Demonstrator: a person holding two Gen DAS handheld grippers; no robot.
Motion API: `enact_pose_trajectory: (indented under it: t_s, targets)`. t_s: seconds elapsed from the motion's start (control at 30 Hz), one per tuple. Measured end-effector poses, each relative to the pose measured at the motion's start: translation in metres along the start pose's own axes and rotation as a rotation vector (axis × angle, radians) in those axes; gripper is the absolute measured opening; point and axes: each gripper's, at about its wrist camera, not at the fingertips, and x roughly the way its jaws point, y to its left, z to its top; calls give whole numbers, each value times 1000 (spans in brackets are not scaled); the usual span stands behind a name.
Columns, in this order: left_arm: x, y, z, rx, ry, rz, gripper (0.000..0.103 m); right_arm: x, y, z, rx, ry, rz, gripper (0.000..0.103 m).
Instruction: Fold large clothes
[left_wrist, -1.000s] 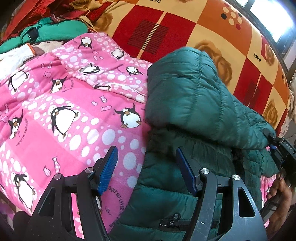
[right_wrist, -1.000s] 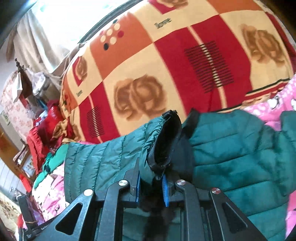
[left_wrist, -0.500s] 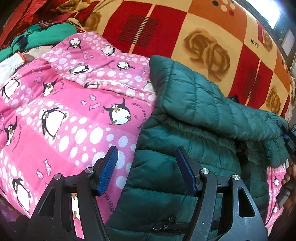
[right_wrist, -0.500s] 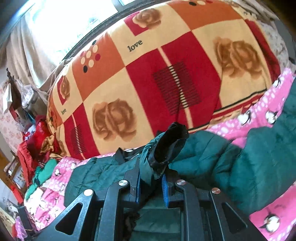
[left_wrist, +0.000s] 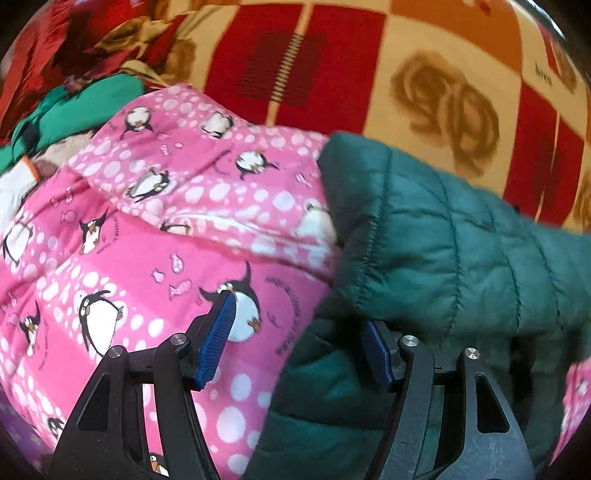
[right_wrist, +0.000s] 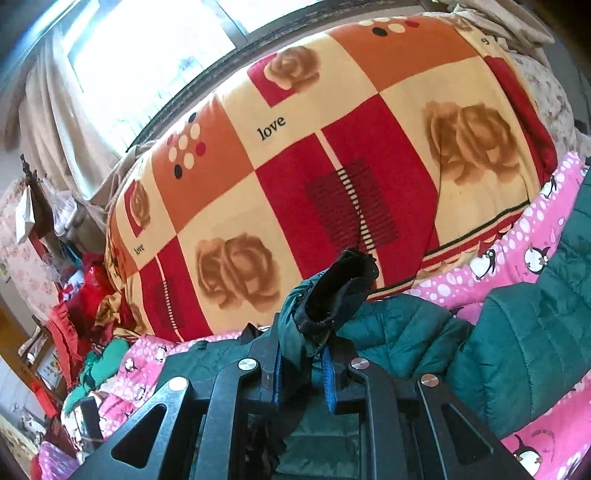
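A dark green quilted jacket (left_wrist: 443, 251) lies on a pink penguin blanket (left_wrist: 147, 240); one thick sleeve is folded across its body. My left gripper (left_wrist: 295, 314) hovers open over the jacket's left edge, one blue pad over the blanket, the other tucked just under the sleeve's fold. In the right wrist view my right gripper (right_wrist: 303, 350) is shut on the jacket's cuff (right_wrist: 340, 291), whose black lining sticks up above the jaws. The rest of the jacket (right_wrist: 517, 350) trails off to the right.
A red, orange and cream rose-patterned blanket (right_wrist: 332, 166) rises behind the jacket, below a bright window (right_wrist: 147, 55). Green and red clothes (left_wrist: 74, 107) are piled at the far left of the bed. Cluttered furniture (right_wrist: 33, 206) stands at the left.
The right gripper rose, carrying the cuff, and the sleeve was drawn out flatter across the jacket. The left gripper slid toward the jacket's fold, its right pad now under the sleeve.
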Motion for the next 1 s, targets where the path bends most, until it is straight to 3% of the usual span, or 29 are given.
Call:
enact_pose_trajectory:
  t_s: [0.1, 0.27, 0.47, 0.53, 0.57, 0.6, 0.67, 0.83, 1.0]
  targets:
    - [4, 9, -5, -33, -11, -7, 70, 5, -10, -17, 4, 36, -20, 16]
    - [20, 20, -7, -101, 46, -53, 71, 43, -48, -59, 68, 171, -117, 16]
    - [5, 21, -14, -72, 60, -71, 71, 56, -67, -76, 140, 274, -137, 16]
    - [-8, 25, -17, -52, 43, -62, 71, 53, -67, -72, 141, 289, -151, 29]
    - [-18, 27, -17, -35, 16, -41, 71, 49, -66, -67, 130, 275, -160, 47]
    - [-25, 29, -15, -27, -7, -32, 71, 44, -66, -63, 118, 255, -164, 58]
    - [-39, 31, -8, -22, -56, -25, 71, 35, -62, -51, 87, 208, -165, 66]
    - [-37, 18, 26, -28, -84, -42, 71, 53, -57, -30, 50, 218, -184, 66]
    - [-10, -9, 48, -4, -65, -42, 71, 93, -53, -31, -21, 321, -192, 66]
